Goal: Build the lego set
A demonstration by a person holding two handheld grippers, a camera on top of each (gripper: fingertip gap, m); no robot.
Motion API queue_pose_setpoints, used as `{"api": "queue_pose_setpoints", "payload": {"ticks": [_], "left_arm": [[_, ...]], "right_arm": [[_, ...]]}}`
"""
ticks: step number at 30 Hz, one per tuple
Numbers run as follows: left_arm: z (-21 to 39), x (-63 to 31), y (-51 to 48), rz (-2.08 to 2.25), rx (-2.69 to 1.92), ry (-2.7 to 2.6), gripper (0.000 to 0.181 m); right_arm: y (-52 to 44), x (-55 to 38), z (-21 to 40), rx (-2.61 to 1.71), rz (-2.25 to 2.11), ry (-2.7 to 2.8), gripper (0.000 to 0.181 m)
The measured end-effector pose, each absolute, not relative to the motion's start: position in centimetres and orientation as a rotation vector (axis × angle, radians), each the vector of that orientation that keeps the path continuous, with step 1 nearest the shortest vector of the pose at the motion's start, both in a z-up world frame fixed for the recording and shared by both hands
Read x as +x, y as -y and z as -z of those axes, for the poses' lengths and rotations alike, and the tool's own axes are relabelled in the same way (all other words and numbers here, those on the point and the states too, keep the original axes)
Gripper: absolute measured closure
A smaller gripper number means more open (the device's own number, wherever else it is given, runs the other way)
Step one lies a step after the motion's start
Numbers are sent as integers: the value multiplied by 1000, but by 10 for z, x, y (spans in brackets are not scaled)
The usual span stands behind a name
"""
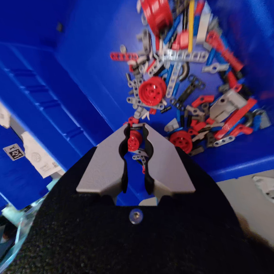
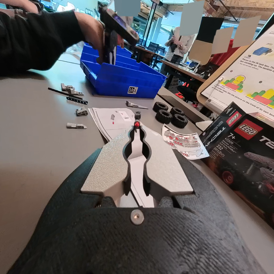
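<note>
Left wrist view: the left gripper [image 1: 135, 126] hangs over the blue bin [image 1: 89, 74], jaws parted with nothing between them. Loose lego pieces [image 1: 192, 89] fill the upper right of the frame. Three small red wheel hubs can be counted: one at upper centre [image 1: 152, 92], one seen through the jaw gap [image 1: 133, 142], one just right of the fingers [image 1: 181, 140]. A larger red part [image 1: 155, 16] sits at the top edge, blurred. The rest is a heap of grey, blue, red and black beams and pins, too jumbled to count.

Right wrist view: the right gripper [image 2: 136, 127] sits low over the table [image 2: 37, 140], near frame centre. Its tips pinch a small piece [image 2: 137, 118], red at the base with a grey and black top, which stands above the fingertips. Under it lies the instruction booklet [image 2: 111, 118]. Four black tyres [image 2: 170, 116] cluster to the right of centre. One sticker sheet [image 2: 183, 142] lies right of the fingers, and one set box [image 2: 244, 148] stands at the right edge. At left centre on the table: a thin black axle [image 2: 63, 93], a black beam [image 2: 77, 101], and three grey pieces or clusters [image 2: 76, 125]. A grey wedge [image 2: 135, 105] lies above the booklet. At upper left, a hand [image 2: 92, 32] holds the other gripper down into the bin [image 2: 126, 80].
</note>
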State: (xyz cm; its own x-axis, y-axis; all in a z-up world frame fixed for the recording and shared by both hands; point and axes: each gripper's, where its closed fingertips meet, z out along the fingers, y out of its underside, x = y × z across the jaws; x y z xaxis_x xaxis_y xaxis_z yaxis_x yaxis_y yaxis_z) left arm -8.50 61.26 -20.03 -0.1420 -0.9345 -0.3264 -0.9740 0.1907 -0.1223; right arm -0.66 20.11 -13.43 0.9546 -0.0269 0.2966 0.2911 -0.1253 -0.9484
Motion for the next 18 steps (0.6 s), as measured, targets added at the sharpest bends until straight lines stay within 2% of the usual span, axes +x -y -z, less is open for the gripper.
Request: {"api": "queue_pose_setpoints", "payload": {"ticks": [6,13,18], "left_arm": [[142,-33,-609,241,-1644,-1817,161],[76,-24,-634,304,-1452,-1470,157],[42,-27,-637,325,-1316,-1328,166]], "right_arm": [[-202,-7,136,-1685,252,196,177],[-204,-10,140,-1708,267,225,177],[-204,-10,143,-1722,276,231,177]]}}
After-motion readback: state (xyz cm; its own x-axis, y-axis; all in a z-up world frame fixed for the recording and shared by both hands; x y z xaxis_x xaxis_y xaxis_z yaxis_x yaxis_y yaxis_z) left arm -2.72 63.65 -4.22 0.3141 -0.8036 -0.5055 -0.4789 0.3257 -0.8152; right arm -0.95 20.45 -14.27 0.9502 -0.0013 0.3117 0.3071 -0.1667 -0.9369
